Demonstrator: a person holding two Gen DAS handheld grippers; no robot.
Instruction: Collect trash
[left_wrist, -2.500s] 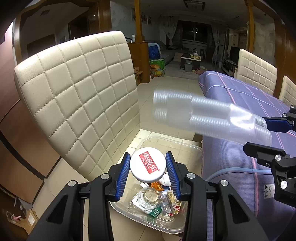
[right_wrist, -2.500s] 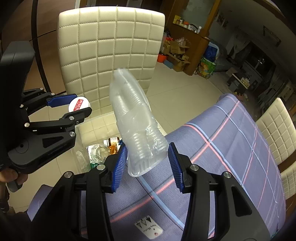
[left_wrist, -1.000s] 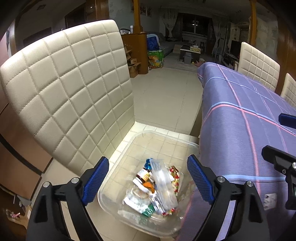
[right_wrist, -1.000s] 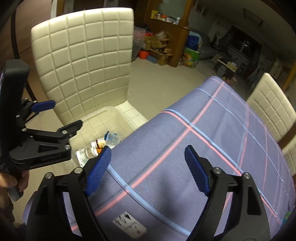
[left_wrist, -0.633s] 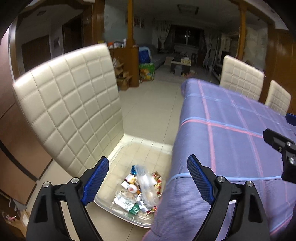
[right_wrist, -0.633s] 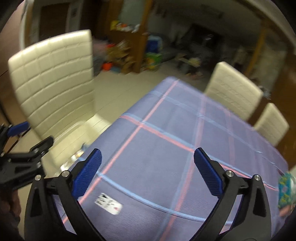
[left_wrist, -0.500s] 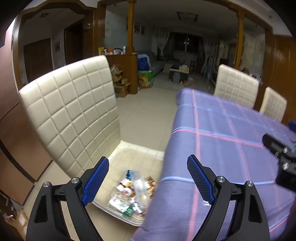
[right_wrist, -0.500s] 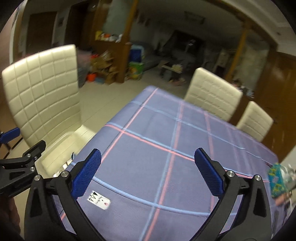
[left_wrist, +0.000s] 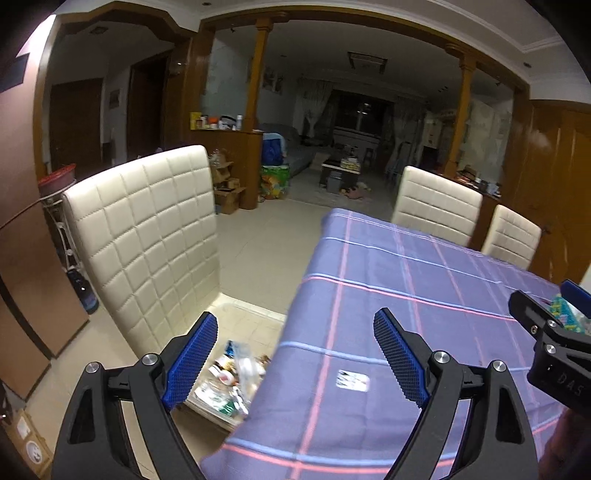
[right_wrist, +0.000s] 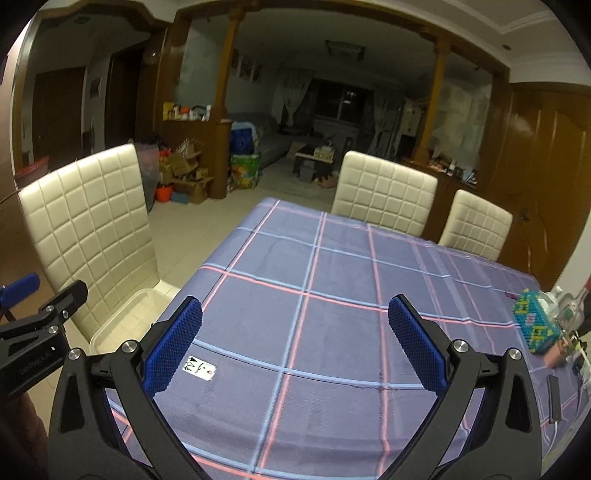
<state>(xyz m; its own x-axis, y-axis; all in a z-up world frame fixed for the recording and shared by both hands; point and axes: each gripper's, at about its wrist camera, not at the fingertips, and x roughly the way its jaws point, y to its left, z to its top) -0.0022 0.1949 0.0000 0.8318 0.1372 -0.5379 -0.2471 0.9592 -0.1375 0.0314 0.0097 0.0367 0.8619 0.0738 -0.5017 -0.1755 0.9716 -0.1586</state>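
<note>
A clear plastic bin sits on the cream chair seat left of the table and holds trash: a clear cup sleeve, jars and wrappers. Its rim also shows in the right wrist view. My left gripper is open and empty, above the table's left edge beside the bin. My right gripper is open and empty, above the purple checked tablecloth. The right gripper also shows at the right edge of the left wrist view.
A small white tag lies on the cloth near the front. A beaded teal box and bottles stand at the table's right edge. Cream chairs stand at the left and the far side.
Both grippers let go of their trash, the white-lidded jar and the cup sleeve, which now lie in the bin. Both have since risen and swung right over the table.
</note>
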